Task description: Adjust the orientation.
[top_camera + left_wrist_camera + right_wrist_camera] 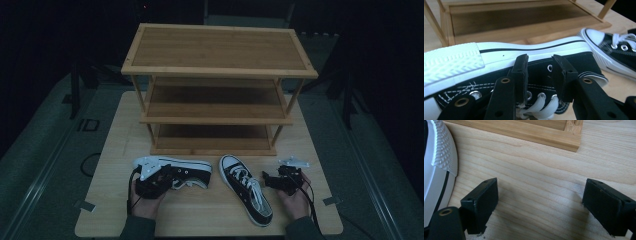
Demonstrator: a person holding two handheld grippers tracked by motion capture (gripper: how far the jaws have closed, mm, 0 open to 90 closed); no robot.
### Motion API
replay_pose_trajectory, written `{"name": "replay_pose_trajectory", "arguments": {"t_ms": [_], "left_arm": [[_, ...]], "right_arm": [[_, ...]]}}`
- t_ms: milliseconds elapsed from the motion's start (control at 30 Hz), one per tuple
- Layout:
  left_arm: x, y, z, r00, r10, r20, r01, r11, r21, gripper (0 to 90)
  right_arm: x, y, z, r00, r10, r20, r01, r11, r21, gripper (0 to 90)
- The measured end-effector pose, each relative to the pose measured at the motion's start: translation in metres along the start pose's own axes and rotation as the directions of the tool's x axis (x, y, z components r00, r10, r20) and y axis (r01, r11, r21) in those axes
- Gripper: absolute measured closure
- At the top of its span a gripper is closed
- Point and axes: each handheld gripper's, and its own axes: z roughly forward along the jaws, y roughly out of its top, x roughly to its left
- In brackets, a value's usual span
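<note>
Your three-tier wooden shoe rack (218, 85) stands at the far middle of the table (115, 130), and everything else sits in front of its bottom shelf. Just in front of the rack's left half, one black-and-white sneaker (180, 170) lies on its side, its white sole turned toward the rack. Your left gripper (162, 176) is on this shoe: in the left gripper view its jaws stand a narrow gap apart, pressed around the black canvas by the eyelets and a white lace (541, 107), so you are gripping the shoe's upper. In front of the rack's right half, the second sneaker (246, 188) rests upright, toe toward the rack. Your right gripper (268, 179) sits just right of that shoe, jaws spread wide over bare tabletop, holding nothing, with the rack's base rail (529, 131) ahead of it.
</note>
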Motion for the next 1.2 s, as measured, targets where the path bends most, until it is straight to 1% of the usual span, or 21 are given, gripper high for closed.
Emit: {"name": "replay_pose_trajectory", "arguments": {"t_ms": [133, 167, 233, 300, 433, 567, 600, 633, 667, 733, 767, 800, 833, 867, 900, 967, 1000, 1033, 1100, 1133, 1200], "left_arm": [[0.005, 0.012, 0.01, 1.0, -0.006, -0.007, 0.005, 1.0, -0.006, 66.1], [0.005, 0.012, 0.01, 1.0, -0.006, -0.007, 0.005, 1.0, -0.006, 65.9], [0.009, 0.02, 0.017, 0.9998, -0.013, -0.011, 0.013, 0.9999, -0.004, 65.6], [0.011, 0.024, 0.023, 0.9997, -0.018, -0.013, 0.018, 0.9998, -0.005, 64.7], [0.015, 0.032, 0.035, 0.9994, -0.026, -0.024, 0.026, 0.9996, 0.01, 63.3], [0.02, 0.037, 0.045, 0.9984, -0.05, -0.027, 0.051, 0.9983, 0.027, 63.3], [0.02, 0.037, 0.045, 0.9984, -0.05, -0.027, 0.051, 0.9983, 0.027, 63.4], [0.022, 0.038, 0.049, 0.9978, -0.061, -0.024, 0.062, 0.9973, 0.04, 63.7], [0.022, 0.038, 0.051, 0.9978, -0.058, -0.03, 0.06, 0.9971, 0.047, 63.2], [0.024, 0.038, 0.052, 0.9973, -0.067, -0.03, 0.068, 0.9966, 0.047, 63.1], [0.027, 0.037, 0.052, 0.9955, -0.091, -0.024, 0.092, 0.9948, 0.043, 63.1], [0.027, 0.037, 0.051, 0.9941, -0.105, -0.028, 0.106, 0.9938, 0.035, 62.9], [0.027, 0.037, 0.048, 0.9928, -0.115, -0.036, 0.116, 0.993, 0.026, 60.5], [0.027, 0.037, 0.048, 0.9928, -0.115, -0.036, 0.116, 0.993, 0.026, 57.8], [0.025, 0.038, 0.044, 0.9896, -0.136, -0.046, 0.137, 0.9906, 0.01, 54.3], [0.021, 0.037, 0.04, 0.9889, -0.136, -0.061, 0.136, 0.9907, 0.0, 49.9], [0.021, 0.037, 0.04, 0.9889, -0.136, -0.061, 0.136, 0.9907, 0.0, 47.4], [0.018, 0.036, 0.04, 0.9869, -0.144, -0.072, 0.144, 0.9895, -0.001, 44.7], [0.016, 0.034, 0.042, 0.9849, -0.153, -0.081, 0.153, 0.9882, -0.005, 40.2], [0.016, 0.034, 0.042, 0.9849, -0.153, -0.081, 0.153, 0.9882, -0.005, 38.1], [0.011, 0.031, 0.044, 0.9827, -0.161, -0.091, 0.161, 0.9869, -0.013, 33.5]], "right_arm": [[0.0, 0.0, 0.0, 1.0, 0.0, 0.0, 0.0, 1.0, 0.0, 12.9], [0.0, 0.0, 0.0, 1.0, 0.0, 0.0, 0.0, 1.0, 0.0, 12.9], [0.0, 0.0, 0.0, 1.0, 0.0, -0.001, 0.0, 1.0, 0.0, 12.9], [0.0, 0.0, 0.0, 1.0, -0.001, -0.001, 0.001, 1.0, 0.0, 12.9], [0.0, 0.0, 0.0, 1.0, 0.0, -0.001, 0.0, 1.0, 0.0, 12.9], [0.0, 0.0, 0.0, 1.0, 0.0, -0.002, 0.0, 1.0, 0.0, 12.9], [0.0, 0.0, 0.0, 1.0, 0.0, -0.002, 0.0, 1.0, 0.0, 12.9], [0.0, 0.0, 0.0, 1.0, 0.0, -0.002, 0.0, 1.0, 0.0, 13.0], [0.0, 0.0, 0.0, 1.0, -0.001, -0.002, 0.001, 1.0, 0.0, 12.9], [0.0, 0.0, 0.0, 1.0, -0.002, -0.004, 0.002, 1.0, 0.0, 13.0], [0.0, 0.0, 0.0, 1.0, -0.003, -0.005, 0.003, 1.0, 0.0, 13.0], [0.0, 0.0, 0.0, 1.0, -0.003, -0.004, 0.003, 1.0, 0.0, 13.0], [0.0, 0.0, 0.0, 1.0, -0.003, -0.005, 0.003, 1.0, -0.001, 13.0], [0.0, 0.0, 0.0, 1.0, -0.003, -0.005, 0.003, 1.0, 0.0, 13.0], [0.0, 0.0, 0.0, 1.0, -0.003, -0.005, 0.003, 1.0, 0.0, 13.0], [0.0, 0.0, 0.0, 1.0, -0.003, -0.004, 0.003, 1.0, 0.0, 13.0], [0.0, 0.0, 0.0, 1.0, -0.003, -0.005, 0.003, 1.0, 0.0, 13.0], [0.0, 0.0, 0.0, 1.0, -0.003, -0.005, 0.003, 1.0, 0.0, 13.1], [0.0, 0.0, 0.0, 1.0, -0.003, -0.005, 0.003, 1.0, 0.0, 13.0], [0.0, 0.0, 0.0, 1.0, -0.003, -0.005, 0.003, 1.0, 0.0, 13.0], [0.0, 0.0, 0.0, 1.0, -0.003, -0.005, 0.003, 1.0, 0.0, 13.0]]}}
